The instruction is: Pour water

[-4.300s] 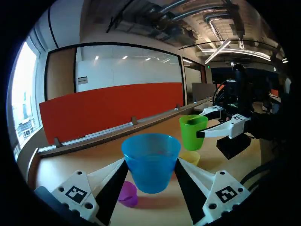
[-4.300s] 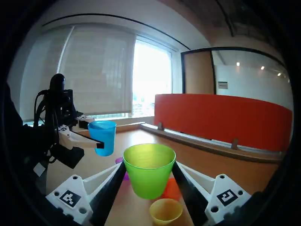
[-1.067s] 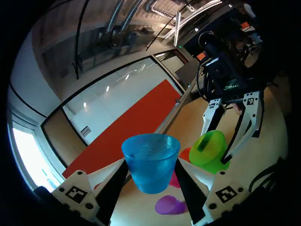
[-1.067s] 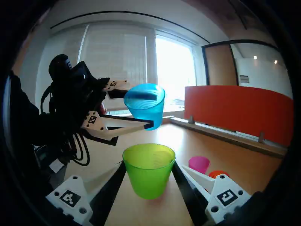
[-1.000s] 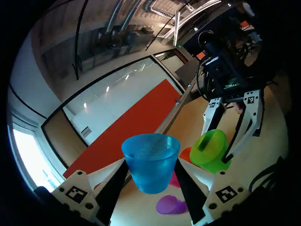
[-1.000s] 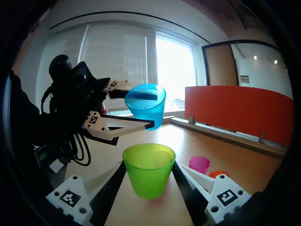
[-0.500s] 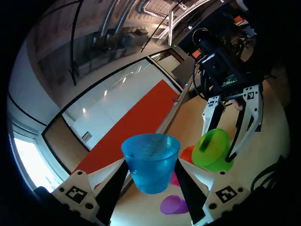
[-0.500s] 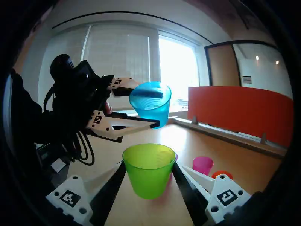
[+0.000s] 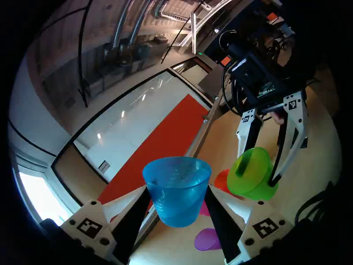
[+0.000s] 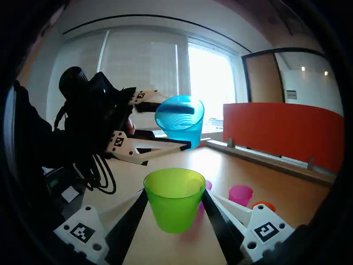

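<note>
**Checker:** What is changing at this step?

**Guide:** You are rolling the left hand-held gripper further over. In the left gripper view the desk and the orange partition are slanting more steeply than half a second ago. In the right gripper view the blue cup is leaning more and drifting nearer, high behind the green cup. You are closing on the pour. As far as this angle is showing, the blue rim is not yet standing over the green mouth.

**Checker:** What are the grippers grasping?

**Guide:** Both fingers of the left hand-held gripper are pressing on the blue cup's sides. The right hand-held gripper is clamping the green cup the same way and holding it upright.

**Checker:** What is remaining unclear?

**Guide:** You are not getting a readable water level. The blue cup's inside is showing only ridges, and no stream is showing. The pink cup and the orange cup are standing on the desk, and a gripper finger is cutting off the orange one. A purple cup is peeking out from behind the green cup.
</note>
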Demonstrator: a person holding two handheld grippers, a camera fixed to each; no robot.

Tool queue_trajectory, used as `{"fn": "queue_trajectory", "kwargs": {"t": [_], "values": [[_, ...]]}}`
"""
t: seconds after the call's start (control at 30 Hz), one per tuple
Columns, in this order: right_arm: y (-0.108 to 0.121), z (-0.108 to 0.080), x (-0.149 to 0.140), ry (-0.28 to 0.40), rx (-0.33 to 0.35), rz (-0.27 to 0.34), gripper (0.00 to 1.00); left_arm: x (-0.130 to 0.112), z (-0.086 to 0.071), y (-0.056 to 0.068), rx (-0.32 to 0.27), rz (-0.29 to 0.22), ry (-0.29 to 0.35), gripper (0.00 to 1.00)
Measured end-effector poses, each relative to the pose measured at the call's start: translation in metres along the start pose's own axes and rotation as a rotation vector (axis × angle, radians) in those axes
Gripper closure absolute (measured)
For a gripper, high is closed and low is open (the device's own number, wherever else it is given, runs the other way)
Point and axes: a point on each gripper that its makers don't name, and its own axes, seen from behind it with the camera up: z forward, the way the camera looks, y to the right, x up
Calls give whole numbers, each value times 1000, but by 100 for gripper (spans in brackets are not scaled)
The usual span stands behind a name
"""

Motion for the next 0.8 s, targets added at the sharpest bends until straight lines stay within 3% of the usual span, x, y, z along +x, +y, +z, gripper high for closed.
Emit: {"fn": "queue_trajectory", "kwargs": {"t": [0.27,0.8], "values": [[-2,1,2,6,5,-7,11,1,1,2,-3,35,6,19],[-3,3,4,12,8,-11,11,5,0,-6,16,87,12,19]]}}
